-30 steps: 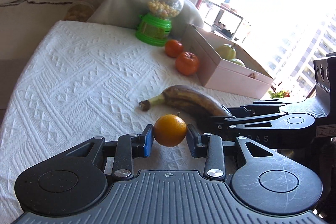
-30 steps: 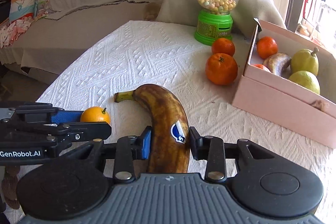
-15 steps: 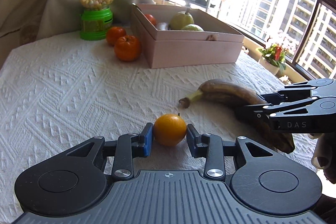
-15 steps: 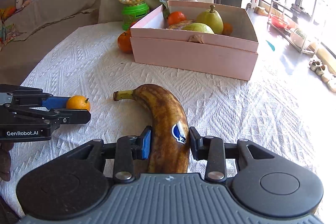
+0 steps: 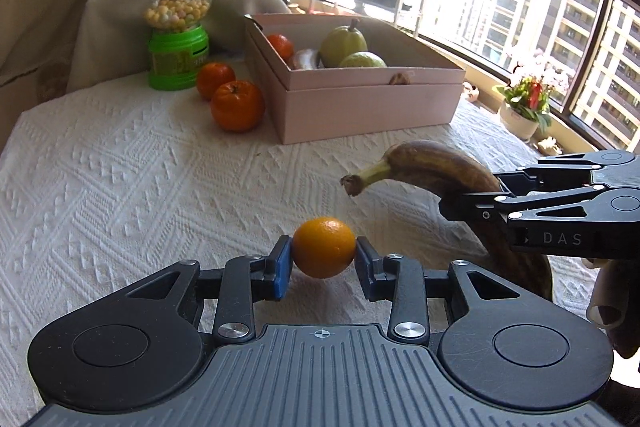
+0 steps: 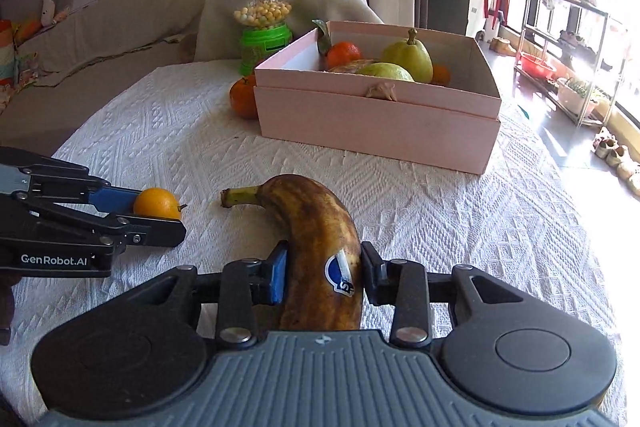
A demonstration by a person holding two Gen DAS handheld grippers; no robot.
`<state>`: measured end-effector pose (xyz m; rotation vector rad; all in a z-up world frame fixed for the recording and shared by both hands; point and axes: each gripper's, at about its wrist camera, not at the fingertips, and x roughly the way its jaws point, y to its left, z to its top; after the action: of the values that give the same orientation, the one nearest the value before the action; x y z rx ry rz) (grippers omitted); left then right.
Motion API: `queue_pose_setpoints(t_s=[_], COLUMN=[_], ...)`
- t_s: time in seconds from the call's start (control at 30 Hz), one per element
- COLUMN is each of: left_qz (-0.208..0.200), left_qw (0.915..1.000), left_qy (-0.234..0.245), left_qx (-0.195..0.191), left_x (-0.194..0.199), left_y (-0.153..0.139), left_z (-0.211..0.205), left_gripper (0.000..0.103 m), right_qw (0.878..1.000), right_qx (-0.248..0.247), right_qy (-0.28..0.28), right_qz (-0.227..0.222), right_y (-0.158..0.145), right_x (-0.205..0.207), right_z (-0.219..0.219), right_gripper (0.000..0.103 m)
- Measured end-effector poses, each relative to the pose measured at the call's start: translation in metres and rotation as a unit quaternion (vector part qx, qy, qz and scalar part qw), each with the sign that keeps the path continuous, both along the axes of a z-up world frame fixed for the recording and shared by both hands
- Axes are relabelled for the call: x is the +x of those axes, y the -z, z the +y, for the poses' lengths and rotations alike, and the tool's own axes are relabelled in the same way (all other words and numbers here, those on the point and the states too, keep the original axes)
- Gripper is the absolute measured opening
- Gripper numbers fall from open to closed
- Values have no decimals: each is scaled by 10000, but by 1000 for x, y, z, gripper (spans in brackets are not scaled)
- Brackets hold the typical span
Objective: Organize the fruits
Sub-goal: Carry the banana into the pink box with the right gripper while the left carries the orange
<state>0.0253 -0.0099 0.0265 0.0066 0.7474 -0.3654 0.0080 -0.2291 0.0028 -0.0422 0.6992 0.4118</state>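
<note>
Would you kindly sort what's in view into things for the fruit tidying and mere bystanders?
Job:
- small orange, left gripper
- banana, right gripper
- two tangerines
- pink box

Bystanders:
- candy dispenser
- potted flowers

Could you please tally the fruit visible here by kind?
Orange: 5
Banana: 2
Green pear: 2
Total: 9

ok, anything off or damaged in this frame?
Only the banana in the right gripper: its peel is mostly brown and blotched, clearly overripe. The small orange in the left gripper looks sound, and the pink box sits square, nothing spilled.
</note>
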Motion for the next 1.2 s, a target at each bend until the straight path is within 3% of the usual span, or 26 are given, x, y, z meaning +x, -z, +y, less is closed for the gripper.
queue_pose_setpoints(t_s=[0.13,0.3,0.43,0.63,0.87,1.0,1.2], left_qz=[-619,-1418,-908,-938,-1158,-1038,-913], left_qw=[9978,9891,9905,9874,9835,9804,9787], left_qy=[139,174,303,-84,-672,-910,-1049], left_qx=[-169,-362,-989,-1269,-1215,-1404,-1511], left_x=[26,84,144,144,127,128,125], left_y=[-49,-97,-78,-52,-26,-14,-5], left_z=[-3,-18,-20,6,55,80,103], left_gripper=[38,39,39,39,39,39,39], right_qw=[9972,9870,9864,9921,9926,9883,9867], right_qx=[568,648,317,-333,-38,-324,-975], right_qy=[55,378,640,972,1074,1235,1155], right_qz=[-480,-1424,-1481,-725,562,836,597], right_y=[-53,-132,-160,-129,-70,-52,-48], right_x=[7,38,80,147,201,221,224], right_z=[-23,-44,-44,-33,-32,-20,1], right_gripper=[35,35,35,35,35,35,36])
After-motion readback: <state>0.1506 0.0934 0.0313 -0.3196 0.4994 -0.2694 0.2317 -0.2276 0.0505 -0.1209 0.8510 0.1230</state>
